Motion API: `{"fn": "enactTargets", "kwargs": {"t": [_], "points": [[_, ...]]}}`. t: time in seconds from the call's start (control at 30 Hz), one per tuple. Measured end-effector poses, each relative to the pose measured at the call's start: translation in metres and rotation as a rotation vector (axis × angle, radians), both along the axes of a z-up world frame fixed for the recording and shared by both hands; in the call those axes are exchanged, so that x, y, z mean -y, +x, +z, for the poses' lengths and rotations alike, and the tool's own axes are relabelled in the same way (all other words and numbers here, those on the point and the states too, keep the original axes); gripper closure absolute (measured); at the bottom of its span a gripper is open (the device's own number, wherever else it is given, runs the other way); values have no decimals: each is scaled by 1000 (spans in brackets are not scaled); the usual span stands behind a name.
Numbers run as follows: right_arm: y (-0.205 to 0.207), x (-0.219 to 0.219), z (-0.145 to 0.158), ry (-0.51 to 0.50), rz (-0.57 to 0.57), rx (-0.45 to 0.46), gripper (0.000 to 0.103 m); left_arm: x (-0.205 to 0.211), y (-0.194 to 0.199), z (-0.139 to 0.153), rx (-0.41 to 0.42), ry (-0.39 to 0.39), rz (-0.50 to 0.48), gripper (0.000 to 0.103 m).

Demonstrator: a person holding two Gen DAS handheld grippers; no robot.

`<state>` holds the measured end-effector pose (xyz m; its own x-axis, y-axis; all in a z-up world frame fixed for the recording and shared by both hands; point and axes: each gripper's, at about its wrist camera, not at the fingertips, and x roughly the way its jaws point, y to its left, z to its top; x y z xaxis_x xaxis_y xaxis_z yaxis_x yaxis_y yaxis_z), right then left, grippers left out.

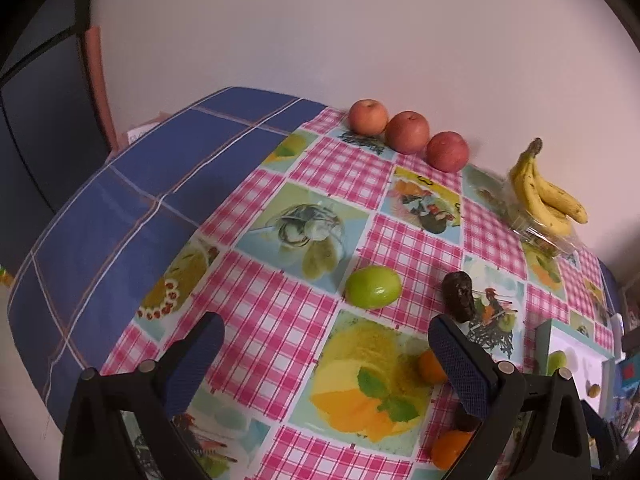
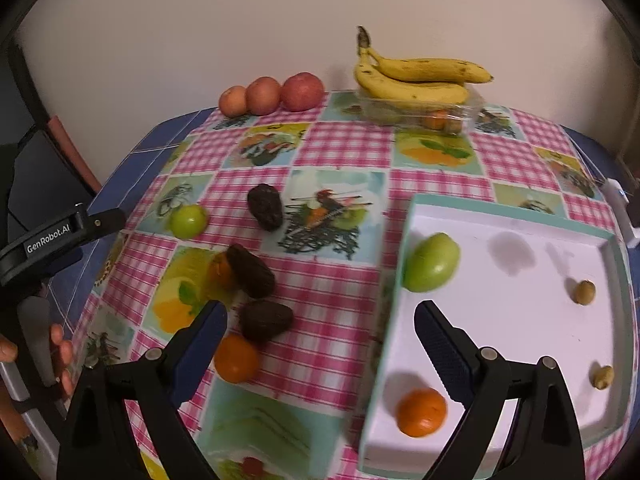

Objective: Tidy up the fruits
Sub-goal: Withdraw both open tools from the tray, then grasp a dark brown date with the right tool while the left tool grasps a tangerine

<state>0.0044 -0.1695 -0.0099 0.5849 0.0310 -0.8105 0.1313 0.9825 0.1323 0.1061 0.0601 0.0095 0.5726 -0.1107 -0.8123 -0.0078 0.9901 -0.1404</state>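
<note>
Since the white tray collects fruit, both tools hang open and empty, left tool facing the lime at 12 o'clock.

Left wrist cam sits low over the tabletop near its left edge, angled toward the back wall; its own fingers frame the bottom. Right wrist cam is higher, further right, near the front edge, tilted down over the white tray.

Overlap: three apples and bananas at the back edge, loose green fruit, tray corner. The right view also catches the left gripper's body at its left border.
</note>
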Motion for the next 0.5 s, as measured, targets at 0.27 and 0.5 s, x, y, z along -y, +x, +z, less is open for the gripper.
{"fn": "enactTargets", "kwargs": {"t": [0.27,0.5], "points": [[17,-13,-10,29,25,-36,8,-5,1,-12,-53,-58,10,0],[29,-22,-27,29,53,-87,20,-17,4,-29,-125,-96,84,0]]}}
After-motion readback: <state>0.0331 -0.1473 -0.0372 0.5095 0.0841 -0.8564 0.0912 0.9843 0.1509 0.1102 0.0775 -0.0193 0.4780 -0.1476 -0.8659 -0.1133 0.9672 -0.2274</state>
